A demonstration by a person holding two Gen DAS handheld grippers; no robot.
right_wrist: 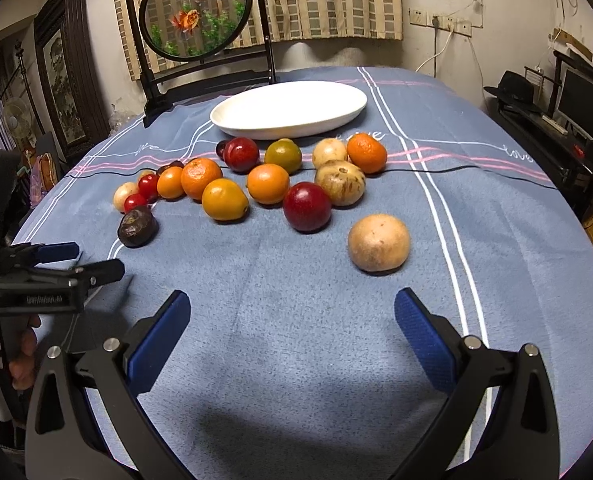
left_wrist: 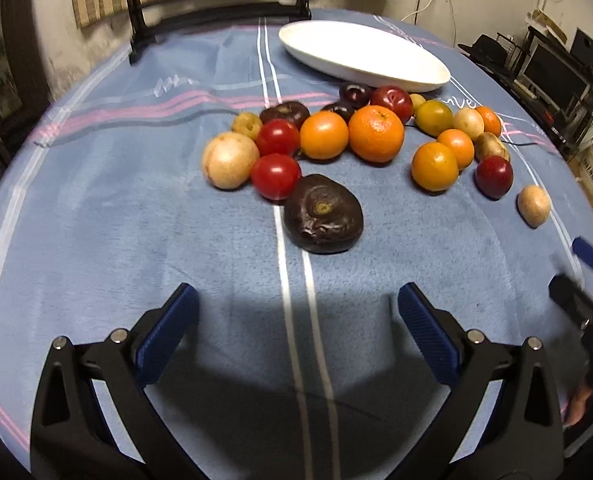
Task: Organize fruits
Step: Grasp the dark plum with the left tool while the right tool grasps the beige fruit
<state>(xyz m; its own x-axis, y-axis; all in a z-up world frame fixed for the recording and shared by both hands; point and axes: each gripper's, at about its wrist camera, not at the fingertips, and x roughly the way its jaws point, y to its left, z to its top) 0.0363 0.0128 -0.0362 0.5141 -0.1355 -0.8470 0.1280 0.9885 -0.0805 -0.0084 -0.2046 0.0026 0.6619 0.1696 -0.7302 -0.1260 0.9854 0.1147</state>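
Left gripper (left_wrist: 296, 312) at bottom of frame, jaws wide apart and empty above the blue cloth (left_wrist: 96, 240); right gripper (right_wrist: 292, 316) likewise, jaws spread, holding nothing. Dark purple fruit (left_wrist: 323, 214) lies mid-frame just beyond the left jaws; a tan fruit (right_wrist: 379, 242) sits alone right of centre. Remaining fruits (right_wrist: 266, 183) cluster mid-bench, white plate (right_wrist: 288, 110) behind them, bare.

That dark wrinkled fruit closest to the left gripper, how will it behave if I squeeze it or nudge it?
The dark wrinkled fruit looks shrivelled and dented, so it probably yields under a squeeze. Its lopsided shape suggests it would wobble rather than roll straight. The fuzzy blue cloth likely damps sliding.
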